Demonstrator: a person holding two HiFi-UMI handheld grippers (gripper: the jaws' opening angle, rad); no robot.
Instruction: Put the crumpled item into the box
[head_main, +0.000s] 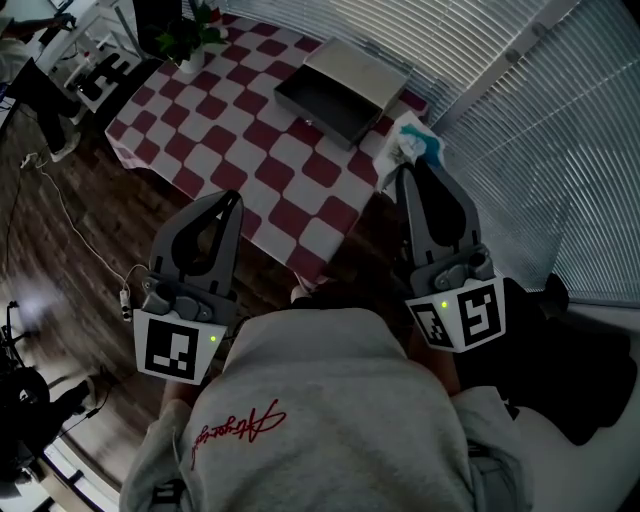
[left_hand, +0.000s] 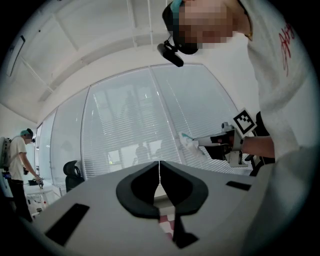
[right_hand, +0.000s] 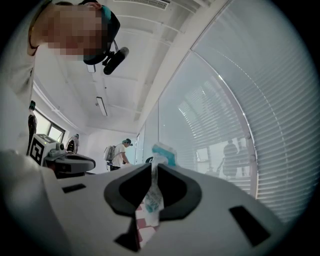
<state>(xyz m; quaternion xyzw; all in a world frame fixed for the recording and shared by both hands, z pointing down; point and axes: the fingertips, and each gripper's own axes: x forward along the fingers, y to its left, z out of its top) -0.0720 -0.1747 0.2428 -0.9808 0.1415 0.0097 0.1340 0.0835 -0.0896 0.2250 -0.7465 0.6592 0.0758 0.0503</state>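
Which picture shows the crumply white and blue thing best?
The right gripper view: the crumpled item sits close up, pinched between the right gripper's jaws. The head view shows it small at the jaw tips; the left gripper view shows it far off and tiny.

I take this for an office-type lab. Slatted blinds (head_main: 560, 150) over glass walls fill the right of the head view. An office chair (left_hand: 72, 174) stands lower left in the left gripper view. A person with a backpack (right_hand: 121, 152) works mid-left in the right gripper view.
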